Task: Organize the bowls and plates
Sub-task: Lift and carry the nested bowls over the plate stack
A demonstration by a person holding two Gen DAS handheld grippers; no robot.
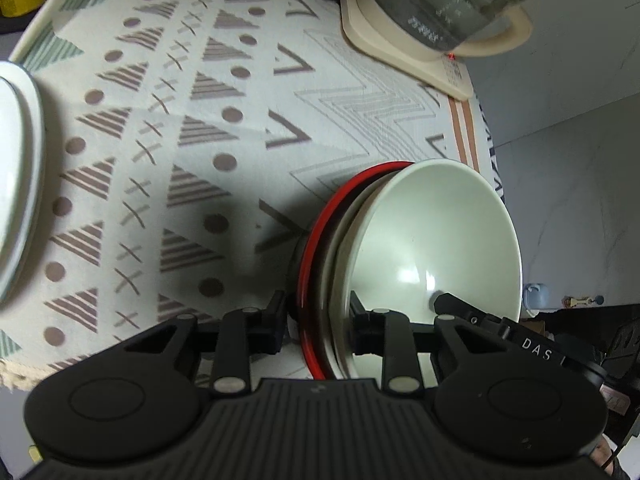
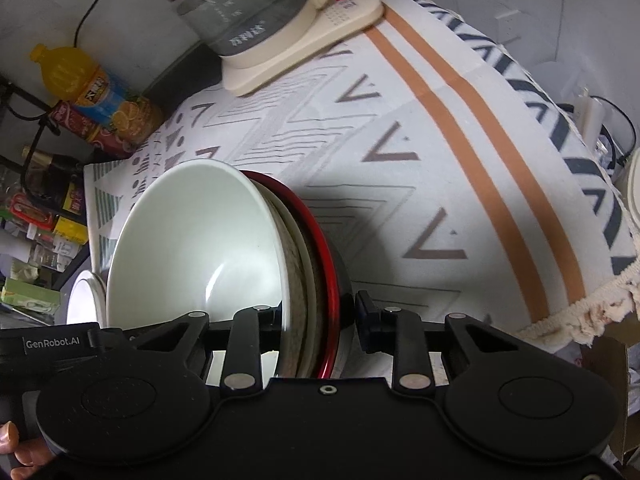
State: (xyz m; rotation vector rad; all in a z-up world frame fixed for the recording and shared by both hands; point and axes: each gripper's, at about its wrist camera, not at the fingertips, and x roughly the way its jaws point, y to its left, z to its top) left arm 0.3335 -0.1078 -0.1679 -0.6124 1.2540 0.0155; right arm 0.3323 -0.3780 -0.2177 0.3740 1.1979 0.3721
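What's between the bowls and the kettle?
Only bare patterned cloth lies between the stacked bowls and the kettle. The right wrist view shows it best.

Nested bowls (image 1: 432, 240), pale green inside red-rimmed, tilted above tablecloth.

1. Tablecloth (image 2: 460, 128): pale fabric printed with triangles, dots, crosses and chevrons; 2 orange stripes run near its fringed edge.
2. Electric kettle (image 2: 256, 12): clear glass body on a cream base, at the table's far side; a red indicator glows on the base.
3. Orange drink bottle (image 2: 84, 80): beside the table, among cluttered packages.
4. Wall (image 1: 580, 80): plain pale grey.
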